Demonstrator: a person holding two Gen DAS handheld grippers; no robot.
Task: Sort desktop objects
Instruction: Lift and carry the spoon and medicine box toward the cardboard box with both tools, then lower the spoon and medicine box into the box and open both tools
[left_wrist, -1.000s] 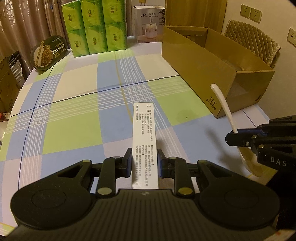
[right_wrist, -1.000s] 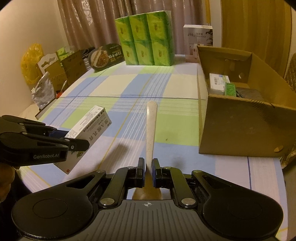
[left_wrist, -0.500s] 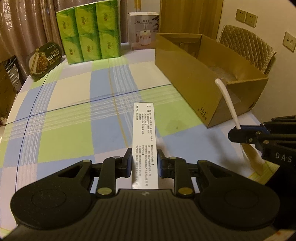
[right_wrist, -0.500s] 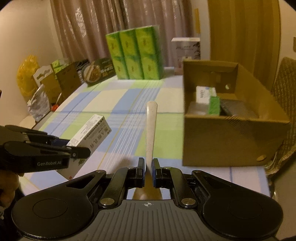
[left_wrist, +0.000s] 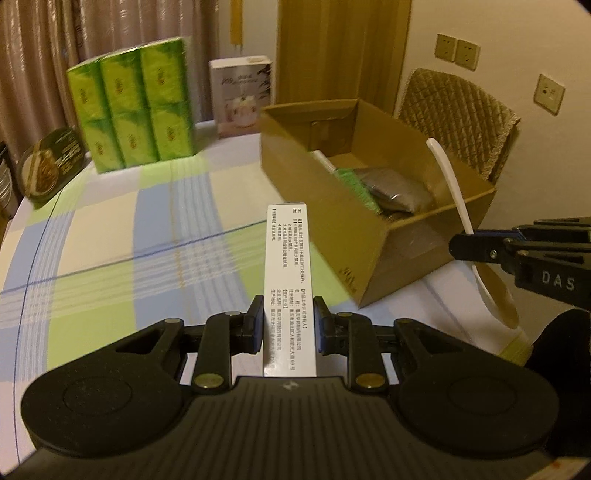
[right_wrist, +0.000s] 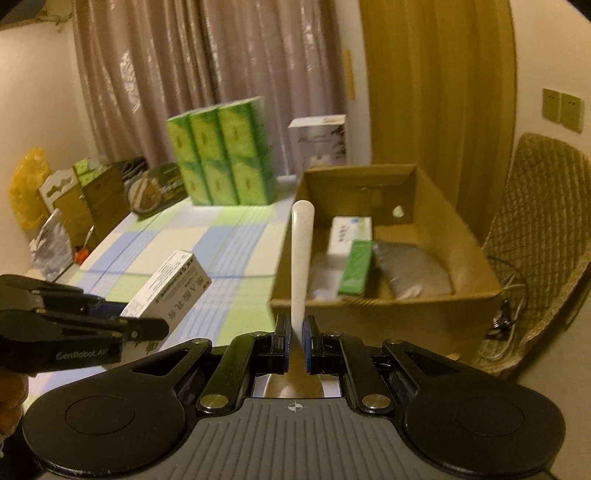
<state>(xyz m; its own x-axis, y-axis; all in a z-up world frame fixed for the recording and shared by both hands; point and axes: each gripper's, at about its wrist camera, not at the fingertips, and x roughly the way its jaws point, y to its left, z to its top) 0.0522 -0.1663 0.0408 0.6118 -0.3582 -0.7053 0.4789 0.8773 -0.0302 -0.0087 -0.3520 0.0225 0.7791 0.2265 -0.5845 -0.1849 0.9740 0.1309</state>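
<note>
The left gripper (left_wrist: 289, 325) grasps a long white printed carton (left_wrist: 290, 273) between its fingers, holding it in the air above the desk (left_wrist: 110, 236) with its checked blue-and-green cloth. The right gripper (right_wrist: 294, 345) is clenched on a white plastic spoon (right_wrist: 301, 254) — handle pointing away, bowl behind the fingers. Both sit just beside the open brown cardboard box (right_wrist: 436, 221), which holds a green packet (right_wrist: 356, 267) and a grey pouch (right_wrist: 413, 271).
</note>
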